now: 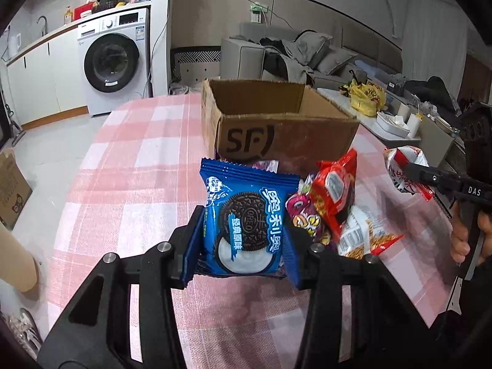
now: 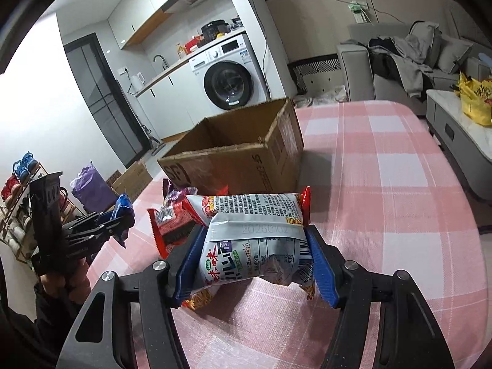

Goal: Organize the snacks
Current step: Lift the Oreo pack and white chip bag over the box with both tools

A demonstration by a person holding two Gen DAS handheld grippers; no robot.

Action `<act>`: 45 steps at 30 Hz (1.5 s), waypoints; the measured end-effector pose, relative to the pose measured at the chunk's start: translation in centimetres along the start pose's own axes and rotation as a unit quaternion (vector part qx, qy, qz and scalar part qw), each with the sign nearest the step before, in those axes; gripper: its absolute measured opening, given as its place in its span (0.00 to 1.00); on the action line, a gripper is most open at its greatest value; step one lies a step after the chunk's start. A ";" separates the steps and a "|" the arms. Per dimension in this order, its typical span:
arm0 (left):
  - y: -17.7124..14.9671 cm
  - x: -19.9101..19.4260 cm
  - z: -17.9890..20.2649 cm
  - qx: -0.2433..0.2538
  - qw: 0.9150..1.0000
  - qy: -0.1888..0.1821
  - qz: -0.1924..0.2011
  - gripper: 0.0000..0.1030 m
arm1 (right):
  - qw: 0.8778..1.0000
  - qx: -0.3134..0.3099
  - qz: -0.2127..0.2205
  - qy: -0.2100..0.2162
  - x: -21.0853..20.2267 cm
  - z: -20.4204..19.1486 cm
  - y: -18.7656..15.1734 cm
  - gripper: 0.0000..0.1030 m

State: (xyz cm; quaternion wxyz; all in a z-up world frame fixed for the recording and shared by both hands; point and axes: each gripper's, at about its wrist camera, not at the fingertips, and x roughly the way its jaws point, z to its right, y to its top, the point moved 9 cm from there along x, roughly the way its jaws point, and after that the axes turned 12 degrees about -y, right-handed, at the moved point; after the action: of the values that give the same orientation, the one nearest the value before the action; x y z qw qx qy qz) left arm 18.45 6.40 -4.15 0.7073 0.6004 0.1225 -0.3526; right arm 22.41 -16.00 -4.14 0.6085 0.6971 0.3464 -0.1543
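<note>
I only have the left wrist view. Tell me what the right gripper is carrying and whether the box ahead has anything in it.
Observer: The right gripper is shut on a grey-and-white crinkly snack packet with red ends, held crosswise between its blue fingers.
Operator: Report the box.
Observer: The open brown cardboard box shows bare inner walls from the right wrist view; its floor is hidden, so I cannot tell its contents.
Operator: Report what lies right of it.
Observer: Only bare pink-and-white checked tablecloth lies there.
</note>
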 end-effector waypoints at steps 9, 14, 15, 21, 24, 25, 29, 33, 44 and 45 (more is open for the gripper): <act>3.2 -1.1 0.7 0.005 1.000 -0.002 0.027 0.41 | 1.000 -0.012 0.026 0.001 -1.2 -1.4 2.5 0.63; 5.4 -1.2 1.3 0.009 0.999 -0.003 0.041 0.41 | 0.999 -0.015 0.038 0.004 -1.6 -2.4 3.9 0.63; 5.8 -1.3 1.4 0.010 0.999 -0.003 0.044 0.41 | 0.999 -0.015 0.039 0.005 -1.6 -2.5 4.2 0.63; 8.1 -0.8 2.0 0.015 0.998 -0.006 0.053 0.41 | 0.999 -0.018 0.047 0.009 -1.5 -3.5 5.7 0.63; 9.2 -0.5 2.3 0.018 0.998 -0.007 0.056 0.41 | 0.999 -0.017 0.049 0.012 -1.1 -3.8 6.5 0.63; 9.5 -0.2 2.4 0.018 0.998 -0.007 0.056 0.41 | 0.999 -0.017 0.050 0.013 -1.0 -4.0 6.7 0.63; 10.9 0.5 2.5 0.018 0.998 -0.007 0.062 0.41 | 0.998 -0.015 0.054 0.016 -0.4 -4.4 7.7 0.63; 11.8 1.3 2.5 0.017 0.998 -0.007 0.061 0.41 | 0.998 -0.012 0.054 0.018 0.0 -4.7 8.5 0.63; 13.8 5.1 1.5 0.009 0.998 0.003 0.054 0.41 | 0.998 -0.002 0.054 0.030 1.9 -5.4 10.1 0.63; 13.9 5.5 1.4 0.008 0.999 0.003 0.053 0.41 | 0.998 -0.001 0.053 0.032 2.1 -5.5 10.2 0.63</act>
State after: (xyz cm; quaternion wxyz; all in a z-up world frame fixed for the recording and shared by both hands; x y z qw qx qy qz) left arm 31.06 3.60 3.54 0.7198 0.6128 0.0901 -0.3133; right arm 29.61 -10.35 3.26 0.6053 0.7183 0.3284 -0.0992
